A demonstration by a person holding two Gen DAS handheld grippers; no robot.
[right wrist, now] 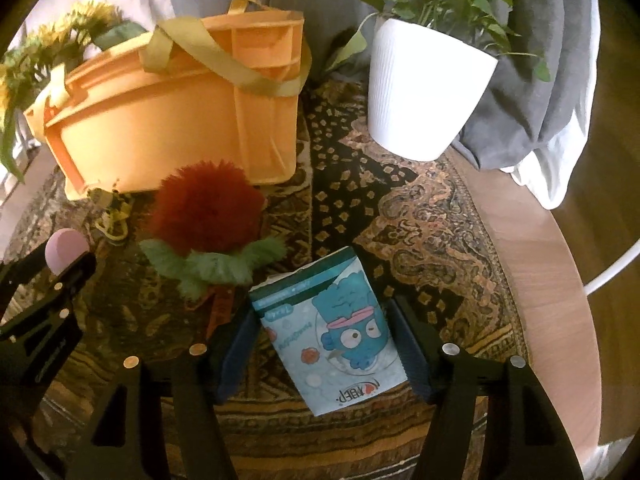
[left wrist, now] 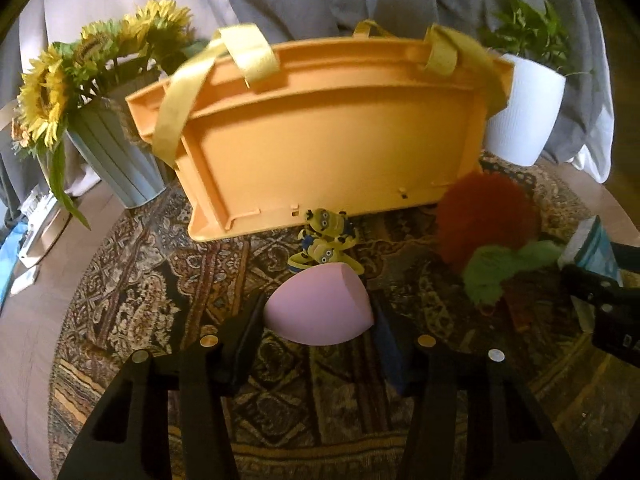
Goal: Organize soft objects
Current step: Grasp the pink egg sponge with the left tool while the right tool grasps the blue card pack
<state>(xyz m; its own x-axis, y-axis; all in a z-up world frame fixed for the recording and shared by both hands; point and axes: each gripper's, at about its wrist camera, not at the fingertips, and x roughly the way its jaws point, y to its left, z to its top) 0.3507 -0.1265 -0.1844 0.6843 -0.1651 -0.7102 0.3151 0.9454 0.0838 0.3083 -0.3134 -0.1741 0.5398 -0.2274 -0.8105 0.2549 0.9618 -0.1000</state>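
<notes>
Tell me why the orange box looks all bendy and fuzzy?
Left wrist view: the fisheye lens bows the orange box into a curve, and its yellow handles look smeared; the corners go dark. Right wrist view: the box is curved too, but the tissue pack looks sharper.

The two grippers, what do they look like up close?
Both are matte black. The left gripper and right gripper each have two angular fingers with slot cut-outs, round silver bolt heads on top, and dark blue pads on the inner faces. No cables or sleeves show.
</notes>
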